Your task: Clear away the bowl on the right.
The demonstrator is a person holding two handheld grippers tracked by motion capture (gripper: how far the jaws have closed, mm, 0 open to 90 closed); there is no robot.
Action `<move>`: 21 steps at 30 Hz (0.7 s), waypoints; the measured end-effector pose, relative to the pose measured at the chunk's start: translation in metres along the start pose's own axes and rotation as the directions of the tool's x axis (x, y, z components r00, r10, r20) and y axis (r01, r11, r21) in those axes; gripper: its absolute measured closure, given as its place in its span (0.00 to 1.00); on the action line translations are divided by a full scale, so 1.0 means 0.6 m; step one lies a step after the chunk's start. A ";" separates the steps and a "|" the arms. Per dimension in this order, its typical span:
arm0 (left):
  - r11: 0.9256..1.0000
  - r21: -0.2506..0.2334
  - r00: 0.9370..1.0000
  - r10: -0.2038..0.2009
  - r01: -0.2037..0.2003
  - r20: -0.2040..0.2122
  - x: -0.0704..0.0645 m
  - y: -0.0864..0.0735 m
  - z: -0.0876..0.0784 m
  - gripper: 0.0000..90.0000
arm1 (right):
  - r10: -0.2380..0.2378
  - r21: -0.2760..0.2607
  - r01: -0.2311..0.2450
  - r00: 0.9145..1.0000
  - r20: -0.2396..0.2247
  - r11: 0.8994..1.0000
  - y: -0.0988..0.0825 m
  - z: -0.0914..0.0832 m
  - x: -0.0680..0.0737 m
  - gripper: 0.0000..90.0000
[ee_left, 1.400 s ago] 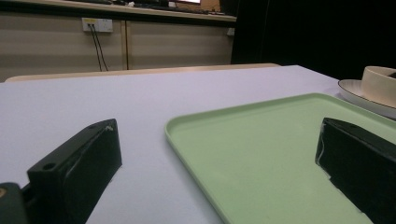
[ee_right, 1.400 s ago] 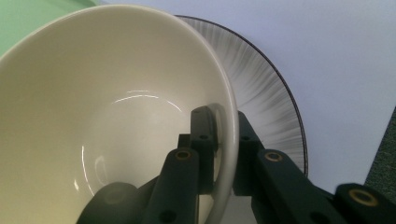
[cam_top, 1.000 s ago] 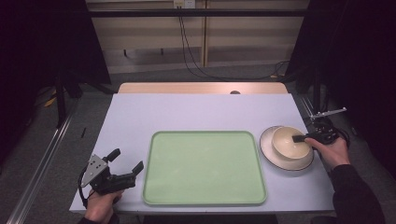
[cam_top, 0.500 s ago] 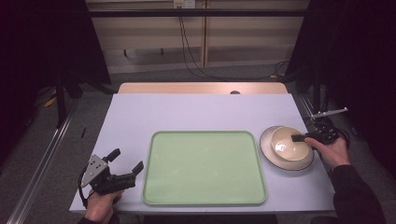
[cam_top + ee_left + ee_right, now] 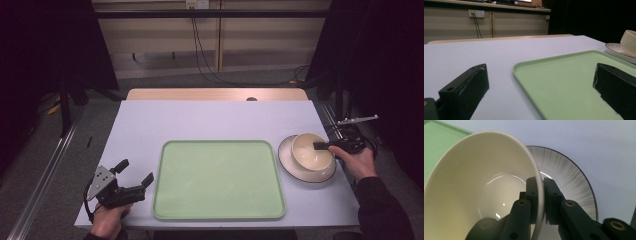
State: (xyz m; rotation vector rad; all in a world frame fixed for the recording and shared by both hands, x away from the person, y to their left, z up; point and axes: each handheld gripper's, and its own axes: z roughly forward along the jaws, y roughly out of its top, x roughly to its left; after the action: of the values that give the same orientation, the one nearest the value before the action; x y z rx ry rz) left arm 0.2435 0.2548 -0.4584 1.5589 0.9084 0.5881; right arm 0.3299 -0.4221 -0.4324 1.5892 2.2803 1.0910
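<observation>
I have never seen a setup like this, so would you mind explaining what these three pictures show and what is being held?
A person sits at a table with a hand-held two-jaw tool in each hand. One picture looks down from above; the other two come from cameras riding on each tool. On the table lie a green tray and a plate with a cream bowl on it. The right gripper has its jaws pinching the bowl's rim. The left gripper rests open beside the tray, holding nothing.
</observation>
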 end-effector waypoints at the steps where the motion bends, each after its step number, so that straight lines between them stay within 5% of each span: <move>1: 1.000 0.005 1.000 0.007 -0.007 0.001 0.001 0.000 0.000 0.00 | 0.000 -0.002 0.000 1.000 -0.006 1.000 0.000 -0.001 0.000 0.93; 21: 1.000 0.000 1.000 0.000 0.000 0.000 0.000 0.000 0.000 0.00 | 0.000 -0.077 -0.004 0.999 -0.044 0.997 0.012 -0.026 0.012 0.93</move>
State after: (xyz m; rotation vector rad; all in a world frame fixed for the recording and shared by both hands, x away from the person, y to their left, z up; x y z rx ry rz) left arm 0.2435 0.2548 -0.4584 1.5590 0.9087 0.5883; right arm 0.3243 -0.4223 -0.4147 1.5542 2.2354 1.2102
